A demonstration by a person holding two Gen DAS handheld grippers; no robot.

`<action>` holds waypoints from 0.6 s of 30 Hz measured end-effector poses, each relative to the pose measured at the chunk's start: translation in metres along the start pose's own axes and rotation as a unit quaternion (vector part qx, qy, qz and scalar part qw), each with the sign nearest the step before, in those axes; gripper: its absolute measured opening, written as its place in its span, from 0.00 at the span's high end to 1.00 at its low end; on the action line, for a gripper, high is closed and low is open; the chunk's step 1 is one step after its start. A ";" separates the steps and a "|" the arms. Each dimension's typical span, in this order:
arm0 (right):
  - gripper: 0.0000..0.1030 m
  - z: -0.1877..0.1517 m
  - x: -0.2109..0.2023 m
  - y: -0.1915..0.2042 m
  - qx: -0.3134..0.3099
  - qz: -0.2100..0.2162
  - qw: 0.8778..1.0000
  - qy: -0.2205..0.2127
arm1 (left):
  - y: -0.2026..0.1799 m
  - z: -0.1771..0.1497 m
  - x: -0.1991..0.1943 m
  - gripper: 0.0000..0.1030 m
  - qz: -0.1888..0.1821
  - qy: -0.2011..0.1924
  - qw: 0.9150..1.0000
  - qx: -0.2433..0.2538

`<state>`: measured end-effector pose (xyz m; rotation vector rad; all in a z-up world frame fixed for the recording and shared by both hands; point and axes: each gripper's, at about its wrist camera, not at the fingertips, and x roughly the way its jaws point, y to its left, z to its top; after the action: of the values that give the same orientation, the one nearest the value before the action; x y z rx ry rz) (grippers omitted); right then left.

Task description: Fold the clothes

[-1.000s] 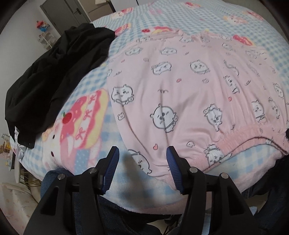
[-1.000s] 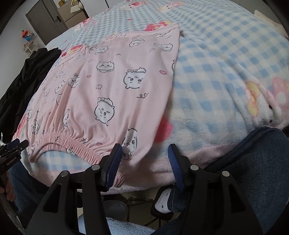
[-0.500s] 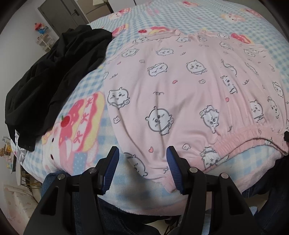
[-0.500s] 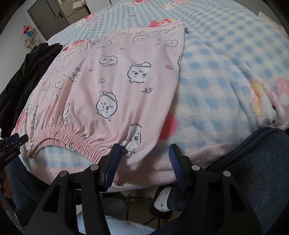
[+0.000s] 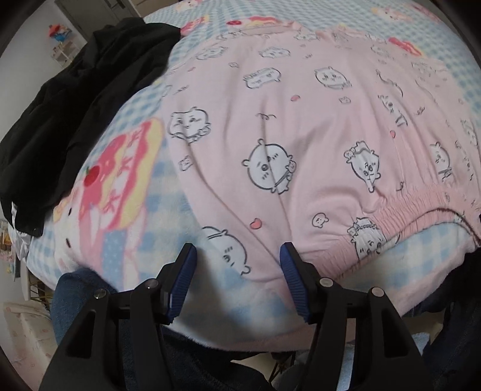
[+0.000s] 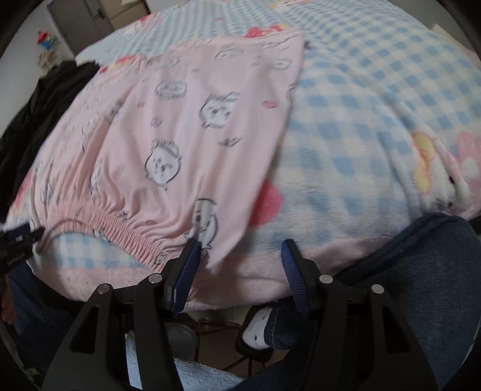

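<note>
Left wrist view, both grippers' fingers spread wide, holding nothing, nearer the pink pajama pants (image 5: 300, 126) than 1 second ago.

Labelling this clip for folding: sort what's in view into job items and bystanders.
Job: pink pyjama bottoms, flat on the bed; left gripper and right gripper, both open at its waistband corners.
Bystanders: black clothes; checked blanket; door.

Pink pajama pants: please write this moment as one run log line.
pink pajama pants flat on checked blanket | left gripper open at waistband corner | right gripper open at opposite corner
</note>
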<state>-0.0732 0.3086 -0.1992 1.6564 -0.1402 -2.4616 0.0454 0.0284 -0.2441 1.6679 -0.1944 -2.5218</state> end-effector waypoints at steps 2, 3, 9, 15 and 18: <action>0.45 0.002 -0.004 -0.004 0.017 0.040 0.999 0.002 | 0.002 0.000 -0.008 0.43 -0.012 -0.011 1.000 -0.006; 0.46 0.004 -0.004 -0.004 0.021 0.063 0.998 0.006 | 0.003 0.000 -0.011 0.43 -0.018 -0.017 1.000 -0.009; 0.86 0.011 0.019 0.017 -0.006 0.133 0.990 0.036 | -0.008 0.010 -0.017 0.43 -0.044 -0.033 0.998 0.012; 0.95 0.035 -0.002 0.043 -0.050 0.144 0.988 -0.012 | -0.006 0.014 -0.011 0.43 -0.052 -0.026 0.998 0.012; 0.95 0.055 -0.006 0.067 -0.079 0.153 0.985 -0.024 | -0.003 0.014 -0.008 0.43 -0.058 -0.021 0.998 0.003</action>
<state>-0.1159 0.2431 -0.1619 1.3940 -0.1852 -2.2205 0.0352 0.0328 -0.2320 1.6747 -0.1123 -2.6436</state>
